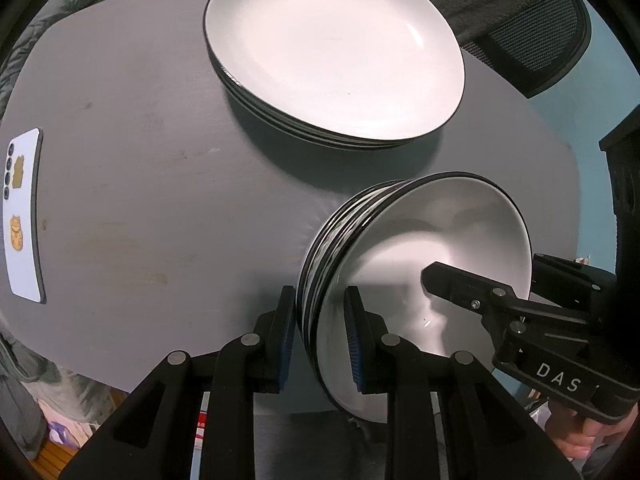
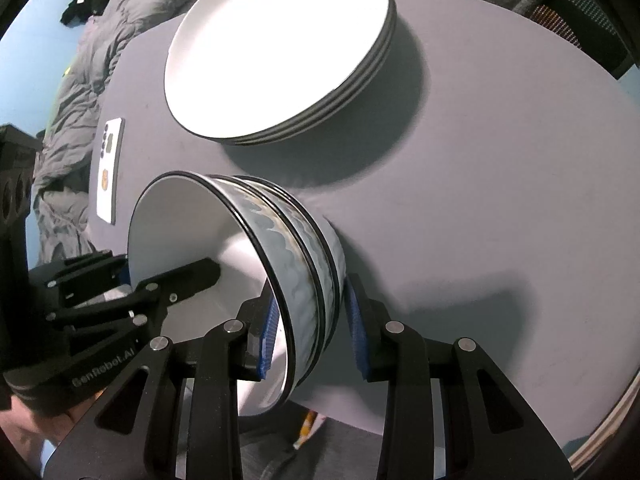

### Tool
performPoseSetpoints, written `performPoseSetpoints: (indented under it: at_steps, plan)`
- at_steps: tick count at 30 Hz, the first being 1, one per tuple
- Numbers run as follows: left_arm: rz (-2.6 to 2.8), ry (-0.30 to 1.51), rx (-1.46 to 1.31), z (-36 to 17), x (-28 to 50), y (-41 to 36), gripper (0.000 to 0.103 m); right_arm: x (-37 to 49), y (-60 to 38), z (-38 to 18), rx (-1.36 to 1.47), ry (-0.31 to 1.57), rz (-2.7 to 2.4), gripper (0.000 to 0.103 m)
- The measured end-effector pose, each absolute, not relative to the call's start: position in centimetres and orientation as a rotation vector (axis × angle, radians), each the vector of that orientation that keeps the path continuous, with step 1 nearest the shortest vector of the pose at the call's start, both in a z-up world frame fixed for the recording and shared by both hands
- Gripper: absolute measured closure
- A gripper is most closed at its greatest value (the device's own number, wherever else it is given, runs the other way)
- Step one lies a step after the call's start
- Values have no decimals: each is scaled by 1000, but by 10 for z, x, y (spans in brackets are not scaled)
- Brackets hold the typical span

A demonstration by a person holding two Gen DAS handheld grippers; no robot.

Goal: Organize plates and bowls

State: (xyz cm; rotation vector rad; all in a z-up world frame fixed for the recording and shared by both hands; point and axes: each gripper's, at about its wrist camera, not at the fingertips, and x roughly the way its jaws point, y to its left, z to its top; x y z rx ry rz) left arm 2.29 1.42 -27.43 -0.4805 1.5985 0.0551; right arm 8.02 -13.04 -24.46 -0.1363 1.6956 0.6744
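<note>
Where plates (image 1: pixel 336 52) sit, grey table (image 1: pixel 140 160)

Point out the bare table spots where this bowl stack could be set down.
Widest bare patch: the grey table between the phone and the plate stack. Another lies right of the bowl stack, toward the table's edge. It is tight between plates and bowls, where the left gripper and right gripper clamp the rims.

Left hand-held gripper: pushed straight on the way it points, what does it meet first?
Probably the grey table; the left hand-held gripper already clamps the bowl stack rim. Depth unclear.
</note>
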Motion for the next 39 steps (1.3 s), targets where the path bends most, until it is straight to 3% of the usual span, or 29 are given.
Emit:
performPoseSetpoints:
  at_steps: [22,25,29,31,39]
  plan:
    - [3,1607,-504,-282,24,13,72,76,-120,-247,-161,1729,626,62]
    - [-19,1611,-516,-283,23,12,72,76,-123,-245,-158,1720,613,68]
    - [-5,1593,-508,-281,20,11,77,77,-129,-242,-156,1710,598,84]
    - [1,1586,-515,-279,16,16,82,76,-128,-242,-166,1705,603,84]
    - [-5,1581,-521,-277,12,21,83,76,-121,-243,-197,1702,598,86]
